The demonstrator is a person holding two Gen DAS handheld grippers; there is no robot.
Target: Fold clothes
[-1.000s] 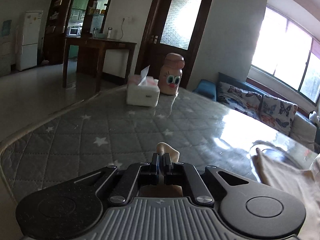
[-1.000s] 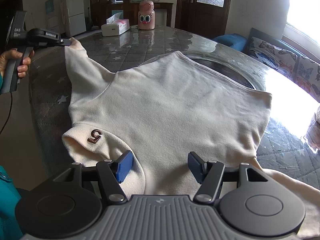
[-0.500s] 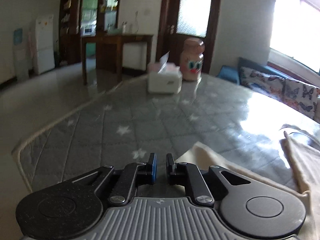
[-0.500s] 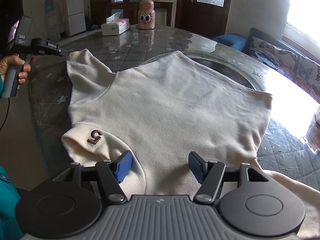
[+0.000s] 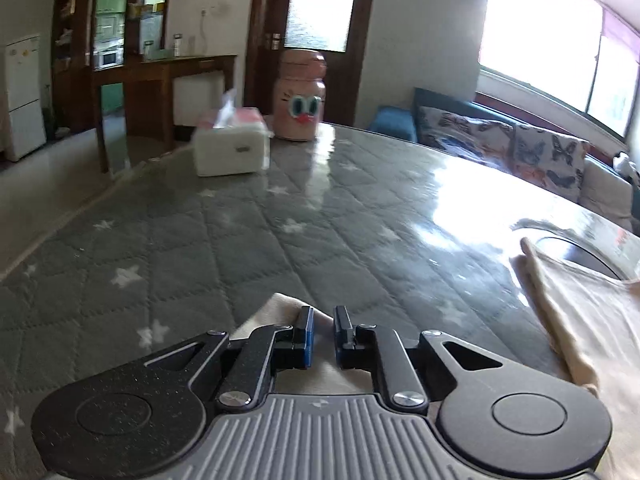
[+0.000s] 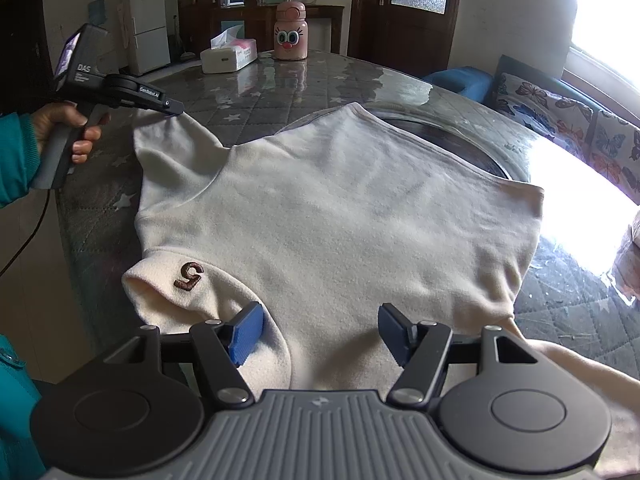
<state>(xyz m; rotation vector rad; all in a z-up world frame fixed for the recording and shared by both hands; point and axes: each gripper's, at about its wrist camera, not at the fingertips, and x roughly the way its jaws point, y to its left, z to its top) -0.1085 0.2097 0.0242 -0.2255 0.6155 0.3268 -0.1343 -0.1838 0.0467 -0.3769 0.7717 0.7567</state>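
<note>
A cream sweater (image 6: 340, 220) lies spread flat on the table, its collar with a brown "5" patch (image 6: 189, 275) nearest me. My right gripper (image 6: 320, 332) hovers open just above the collar edge, with nothing pinched between its blue pads. One sleeve (image 6: 168, 148) stretches away to the left. My left gripper (image 6: 178, 109), held by a hand (image 6: 60, 120), sits at that sleeve's cuff. In the left wrist view its jaws (image 5: 322, 330) stand a narrow gap apart over the cuff (image 5: 276, 308), and the pads do not press on it. The sweater's body (image 5: 580, 312) shows at the right.
The table (image 6: 280, 92) has a grey star-quilted cover under glossy plastic. A white tissue box (image 6: 229, 55) and a pink cartoon-eyed bottle (image 6: 291, 32) stand at its far end. A sofa with butterfly cushions (image 6: 560, 112) runs along the right under the window.
The left gripper held the sleeve end lifted, let it go, and the sleeve now lies flat. That gripper has moved back in over the cuff with jaws slightly apart. The right gripper stayed put.
</note>
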